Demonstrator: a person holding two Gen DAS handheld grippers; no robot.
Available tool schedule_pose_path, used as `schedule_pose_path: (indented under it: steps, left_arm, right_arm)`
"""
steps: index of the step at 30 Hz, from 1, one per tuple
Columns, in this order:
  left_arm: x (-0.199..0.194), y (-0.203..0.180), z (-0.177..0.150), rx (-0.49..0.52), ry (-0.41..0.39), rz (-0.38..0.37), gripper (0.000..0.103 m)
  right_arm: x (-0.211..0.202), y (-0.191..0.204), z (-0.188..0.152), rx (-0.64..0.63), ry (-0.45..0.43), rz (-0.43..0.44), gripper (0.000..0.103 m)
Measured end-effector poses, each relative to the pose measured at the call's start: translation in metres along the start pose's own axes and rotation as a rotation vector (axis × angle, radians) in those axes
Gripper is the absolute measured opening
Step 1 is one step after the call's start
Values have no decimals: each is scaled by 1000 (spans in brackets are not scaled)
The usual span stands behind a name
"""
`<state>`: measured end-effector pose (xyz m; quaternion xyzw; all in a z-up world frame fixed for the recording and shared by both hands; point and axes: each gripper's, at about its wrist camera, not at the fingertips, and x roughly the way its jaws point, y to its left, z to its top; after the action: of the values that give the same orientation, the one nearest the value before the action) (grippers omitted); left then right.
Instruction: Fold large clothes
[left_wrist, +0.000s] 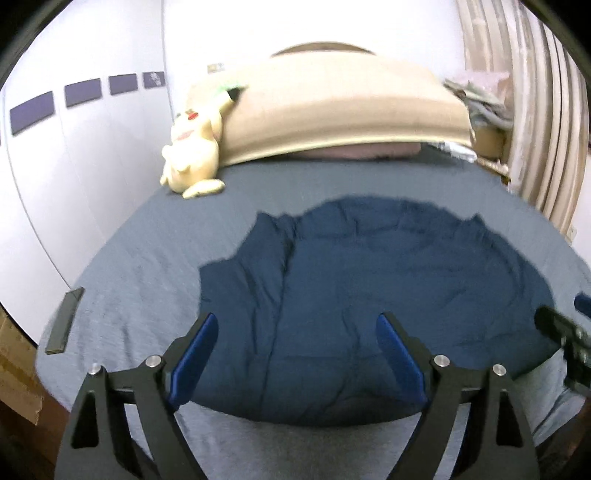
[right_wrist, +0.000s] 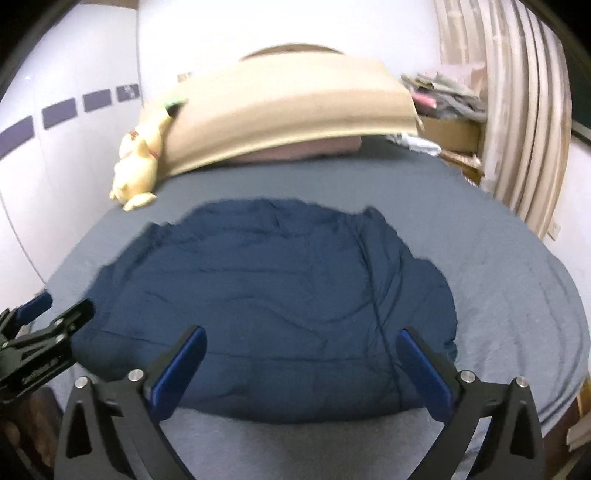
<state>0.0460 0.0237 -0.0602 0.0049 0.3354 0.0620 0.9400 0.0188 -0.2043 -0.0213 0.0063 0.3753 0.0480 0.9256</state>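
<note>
**Fingers spread over the navy garment**

Fingers of the left gripper (left_wrist: 295, 325) are spread wide, holding nothing, poised above the near edge of the large navy-blue fabric garment (left_wrist: 369, 280). The right gripper (right_wrist: 301, 338) hangs level beside it, its blue-padded fingers (right_wrist: 424, 373) equally parted and empty. Both point forward toward the far end of the grey-sheeted bed (left_wrist: 147, 236), where the garment lies flat and wrinkled near its middle. Far left, a yellow plush toy (left_wrist: 192, 147) leans against the beige padded headboard (left_wrist: 332, 110).
</note>
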Motion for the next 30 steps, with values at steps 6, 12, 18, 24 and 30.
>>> schedule_pose_path:
  steps: [6,12,18,24,30]
  left_arm:
    - [-13,7,5,-44,27,-22,88]
    - [-6,4,1,-10,53,-4,88]
    - [-3,1,-1,6,65,6,88]
    - [-2,-1,-2,12,78,4,88]
    - [-2,-3,-2,17,82,-5,88]
  right_arm:
    - [-28,13,-14,-11,1,-28,103]
    - [-21,19,-22,-35,22,-82,103]
    - [-17,18,-21,-30,27,-80,103]
    - [-15,15,-21,-7,28,-64,103]
    - [-16,16,-19,-9,22,-50,103]
